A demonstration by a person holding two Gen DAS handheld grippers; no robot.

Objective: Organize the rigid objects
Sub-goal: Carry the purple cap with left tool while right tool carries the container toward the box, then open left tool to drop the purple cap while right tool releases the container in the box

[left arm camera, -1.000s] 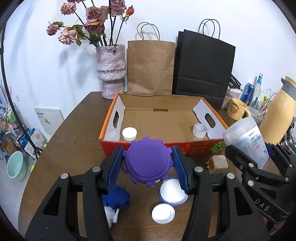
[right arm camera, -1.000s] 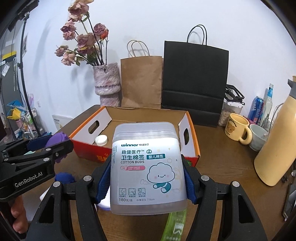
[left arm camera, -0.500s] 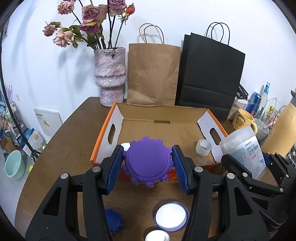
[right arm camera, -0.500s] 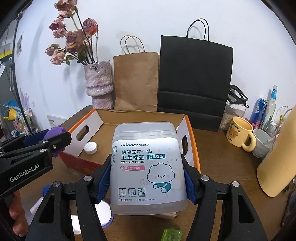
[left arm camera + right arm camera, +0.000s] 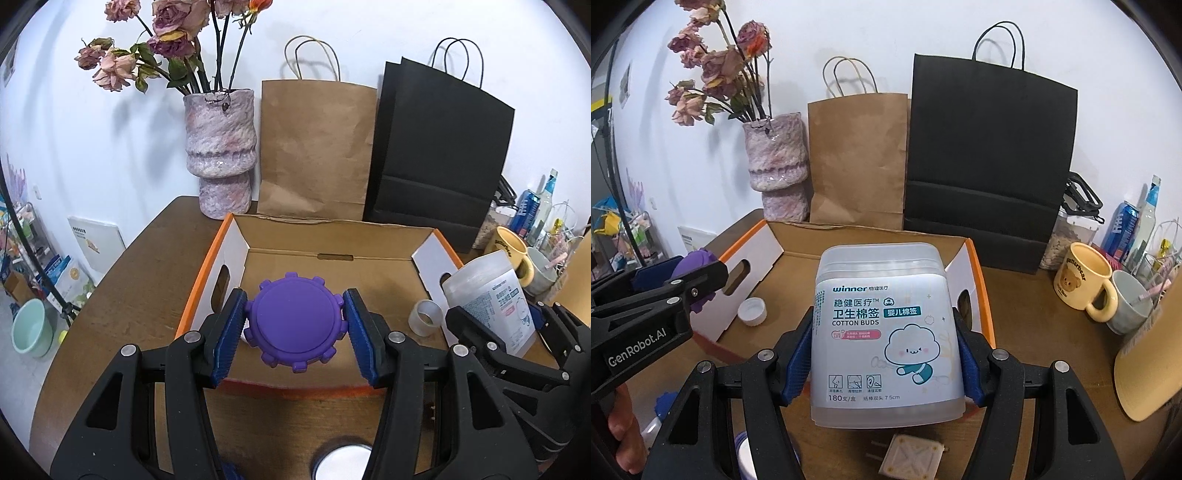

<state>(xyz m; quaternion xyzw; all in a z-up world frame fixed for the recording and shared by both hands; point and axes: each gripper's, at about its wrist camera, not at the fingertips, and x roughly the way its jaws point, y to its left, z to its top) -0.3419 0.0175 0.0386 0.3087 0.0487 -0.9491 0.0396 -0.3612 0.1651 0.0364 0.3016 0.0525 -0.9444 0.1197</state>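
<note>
White wall behind, brown table (image 5: 147,280) below. Against the wall: black bag (image 5: 439,155), brown bag (image 5: 314,147), vase (image 5: 221,147) of dried roses. On the right edge, a cluster of mugs (image 5: 1082,280), cans and bottles.

Centre of the table: open cardboard box (image 5: 332,275) with orange rim and hand-hole flaps, nearly bare inside. A tape roll (image 5: 425,322) near its right flap and a white cap (image 5: 752,311) near its left flap.

Cotton-bud tub (image 5: 886,328): clamped upright in the right gripper (image 5: 886,363), blue pads pressed on both side walls, carried over the box's near right corner. Probably light and stiff, but smooth plastic with thin walls; likely to flex or slip under a hard pinch. Best held low on the flat sides, as here, clear of the lid seam.

Purple gear (image 5: 295,320): clamped in the left gripper (image 5: 294,328), pads bearing on the toothed rim from either side, flat face toward the camera, hanging above the box's near left part. Looks like rigid printed plastic, light, not fragile; teeth give the pads some bite, though contact rests on tooth tips only and could let it rotate.

Outside the box, on the table near the camera: a white plug (image 5: 910,456), a white-topped jar (image 5: 341,461), a small blue gear (image 5: 666,404).

Judged step: both items about to be set down inside the box.
</note>
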